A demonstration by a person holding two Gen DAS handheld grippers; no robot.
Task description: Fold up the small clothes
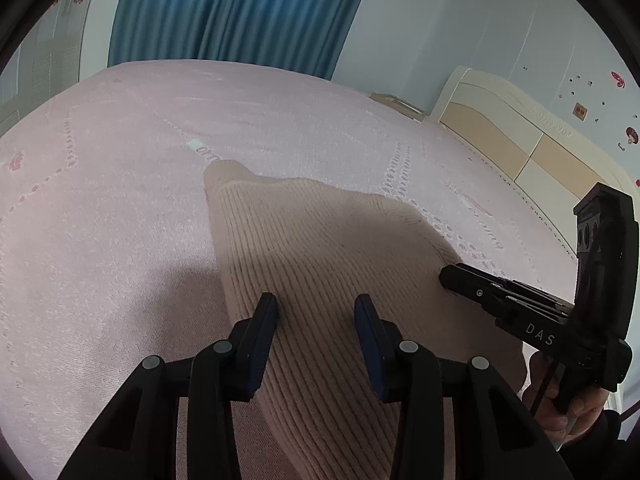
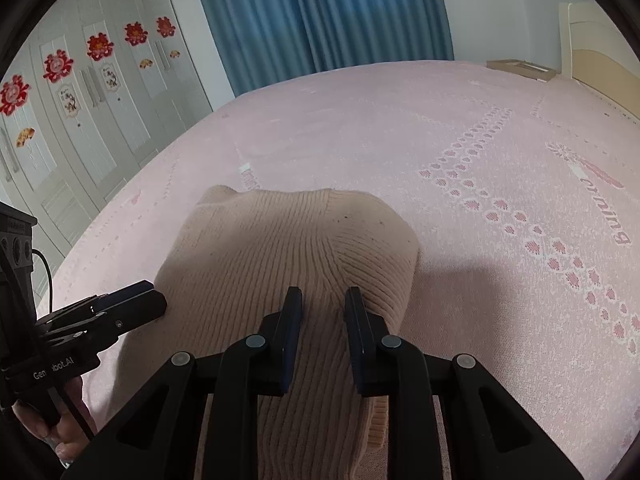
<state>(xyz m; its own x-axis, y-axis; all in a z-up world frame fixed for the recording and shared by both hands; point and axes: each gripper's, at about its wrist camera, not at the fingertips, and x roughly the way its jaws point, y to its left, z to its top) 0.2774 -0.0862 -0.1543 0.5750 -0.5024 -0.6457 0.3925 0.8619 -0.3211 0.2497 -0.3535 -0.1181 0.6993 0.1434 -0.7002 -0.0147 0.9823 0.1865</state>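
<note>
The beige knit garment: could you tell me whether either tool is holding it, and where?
Neither: left tool and right tool hang open above the beige knit garment.

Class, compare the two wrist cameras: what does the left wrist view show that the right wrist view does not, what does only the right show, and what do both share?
Only the left wrist view shows the small stickers on the blue wall and the long front of the cream headboard.

Only the right wrist view shows the white wardrobe with red paper decorations and the pink lettering on the bedspread.

Both show the beige ribbed knit garment lying on the pink bedspread, the blue curtain, and both grippers, left gripper and right gripper, open over the knit.
</note>
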